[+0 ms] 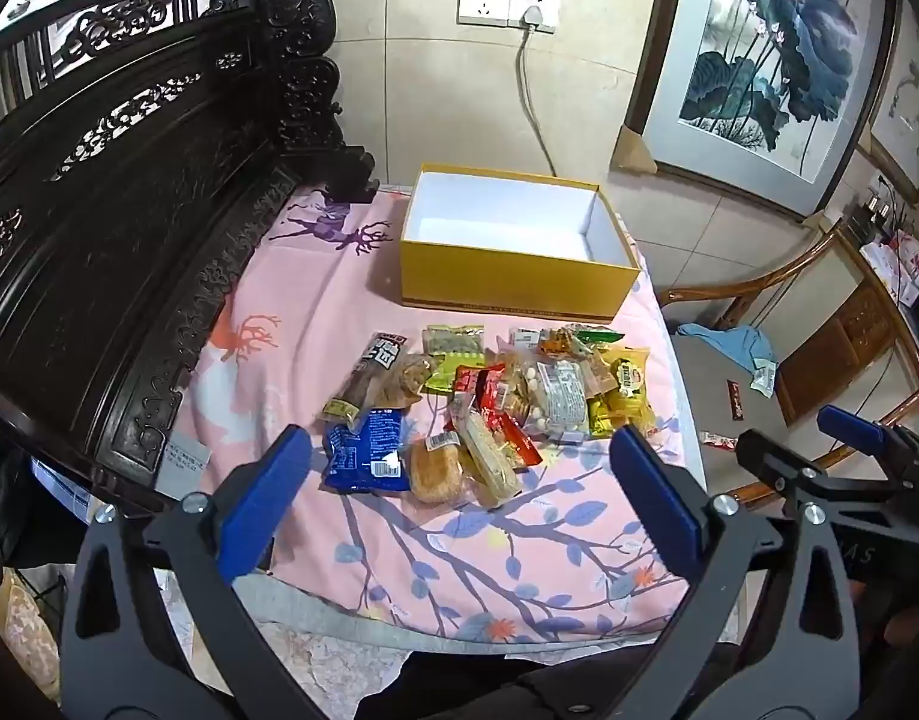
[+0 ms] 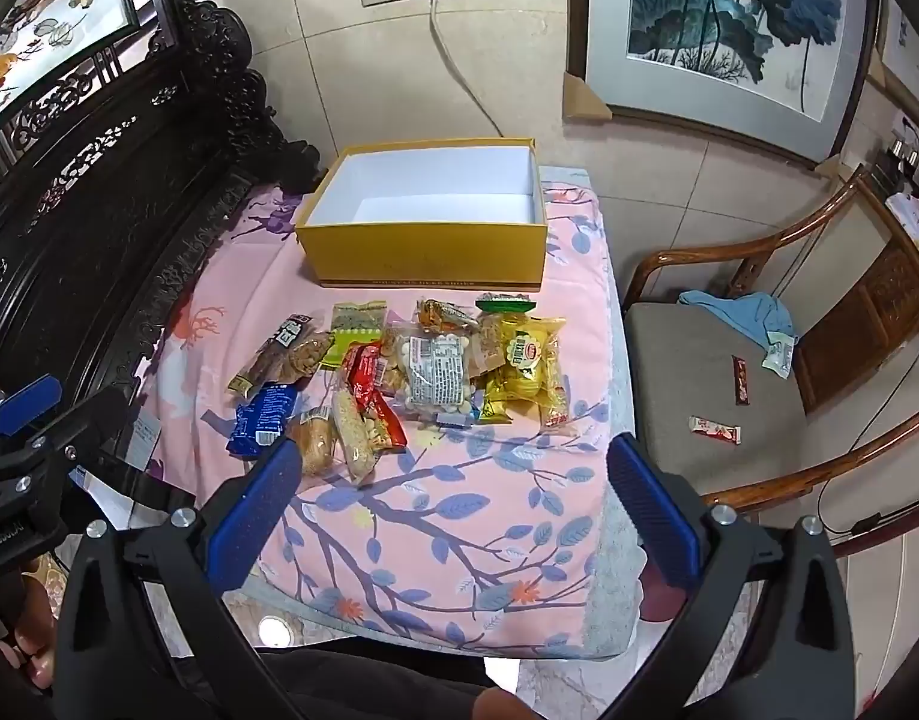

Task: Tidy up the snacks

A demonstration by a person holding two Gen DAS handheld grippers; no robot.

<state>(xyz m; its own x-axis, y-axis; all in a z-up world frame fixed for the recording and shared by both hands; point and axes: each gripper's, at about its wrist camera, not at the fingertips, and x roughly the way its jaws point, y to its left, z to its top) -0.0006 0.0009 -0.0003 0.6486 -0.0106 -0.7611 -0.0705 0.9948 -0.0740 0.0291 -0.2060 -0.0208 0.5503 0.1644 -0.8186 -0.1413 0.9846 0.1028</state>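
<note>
A pile of snack packets (image 1: 489, 402) (image 2: 411, 378) lies on a pink floral cloth (image 1: 315, 312) (image 2: 459, 498). It includes a blue packet (image 1: 366, 450) (image 2: 261, 420), a yellow packet (image 1: 624, 387) (image 2: 525, 372) and a red packet (image 2: 372, 396). Behind it stands an open yellow box (image 1: 507, 279) (image 2: 423, 258), white inside and empty. My left gripper (image 1: 459, 498) is open, empty, just short of the pile. My right gripper (image 2: 453, 504) is open, empty, over the cloth's near part. The right gripper's fingers (image 1: 849, 426) show in the left view.
A dark carved wooden bench back (image 1: 129, 210) (image 2: 99, 168) runs along the left. A wooden chair (image 2: 729, 396) stands on the right with a blue cloth (image 2: 741, 306) and two small red packets (image 2: 714, 429) on its seat. A wall socket with cable (image 1: 531, 12) is behind the box.
</note>
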